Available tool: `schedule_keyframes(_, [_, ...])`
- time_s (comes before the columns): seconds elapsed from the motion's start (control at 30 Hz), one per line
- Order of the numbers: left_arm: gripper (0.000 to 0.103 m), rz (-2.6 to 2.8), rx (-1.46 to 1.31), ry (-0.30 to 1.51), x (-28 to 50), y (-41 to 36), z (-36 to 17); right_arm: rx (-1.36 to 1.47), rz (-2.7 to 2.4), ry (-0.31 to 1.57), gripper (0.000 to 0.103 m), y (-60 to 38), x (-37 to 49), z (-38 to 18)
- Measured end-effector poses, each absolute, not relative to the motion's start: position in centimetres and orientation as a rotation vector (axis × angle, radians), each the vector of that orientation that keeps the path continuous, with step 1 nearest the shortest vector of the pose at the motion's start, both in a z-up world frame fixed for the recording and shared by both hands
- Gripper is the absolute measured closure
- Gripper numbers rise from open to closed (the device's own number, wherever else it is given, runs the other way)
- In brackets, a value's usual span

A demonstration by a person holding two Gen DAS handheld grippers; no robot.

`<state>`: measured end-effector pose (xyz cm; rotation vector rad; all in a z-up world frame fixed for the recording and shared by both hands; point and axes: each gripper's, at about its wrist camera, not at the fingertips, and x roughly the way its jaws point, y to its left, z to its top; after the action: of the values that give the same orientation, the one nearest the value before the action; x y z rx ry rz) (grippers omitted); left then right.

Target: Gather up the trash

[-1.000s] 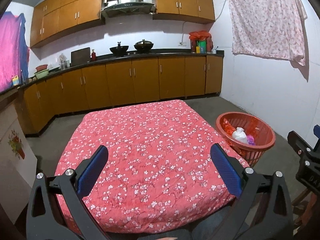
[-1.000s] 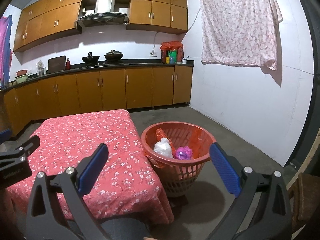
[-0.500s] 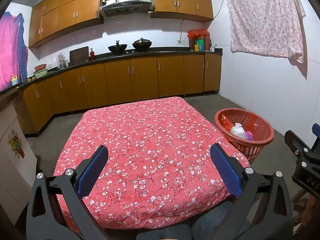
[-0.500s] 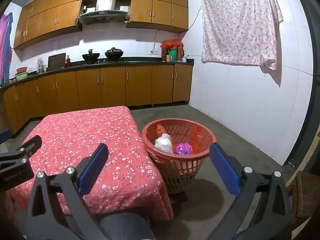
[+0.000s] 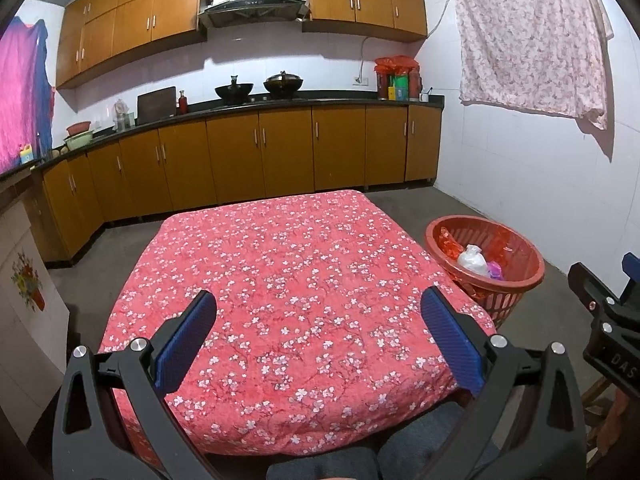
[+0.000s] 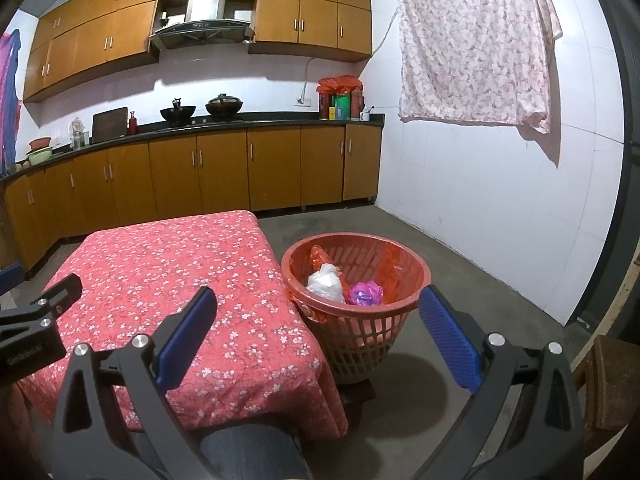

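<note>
Lowest in both frames, the person's jean-clad knees (image 6: 252, 452) sit under the near table edge. Just above, the left gripper (image 5: 320, 336) has its blue pads spread wide with nothing between them, framing the flowered red tablecloth (image 5: 296, 280). The right gripper (image 6: 318, 332) is spread just as wide and empty, its left pad over the cloth corner and its right pad over the grey floor.

The left wrist view shows the whole tabletop across the middle of the frame, and part of the right gripper's black body at the lower right edge. The right wrist view shows only the table's right portion at lower left, with the left gripper's black body at the left edge. A wooden chair (image 6: 612, 384) appears at its lower right.

The red basket (image 6: 416, 272) stands on the floor, close against the table's right side. The right wrist view looks down into it from near: a white bag (image 6: 326, 282), a purple wad (image 6: 365, 294) and red plastic (image 6: 320, 256) lie inside. In the left wrist view the same basket sits small at middle right.

Farthest off, wooden cabinets (image 5: 280, 152), two woks (image 5: 258, 86) on the counter, and a flowered sheet (image 6: 476, 48) hanging at upper right.

Against a second ago, the table and basket sit slightly higher and smaller in both views; both grippers are unchanged in spread.
</note>
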<state>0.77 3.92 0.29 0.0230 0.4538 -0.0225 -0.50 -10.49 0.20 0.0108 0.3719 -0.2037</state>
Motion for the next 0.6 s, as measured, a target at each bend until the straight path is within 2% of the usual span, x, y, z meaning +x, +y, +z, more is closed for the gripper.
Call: schedule_keyframes(0.6, [0.002, -0.030, 0.013, 0.454, 1.03, 4.16, 0.32, 0.014, -0.209, 0.370, 0.004, -10.68, -0.48, 0.11])
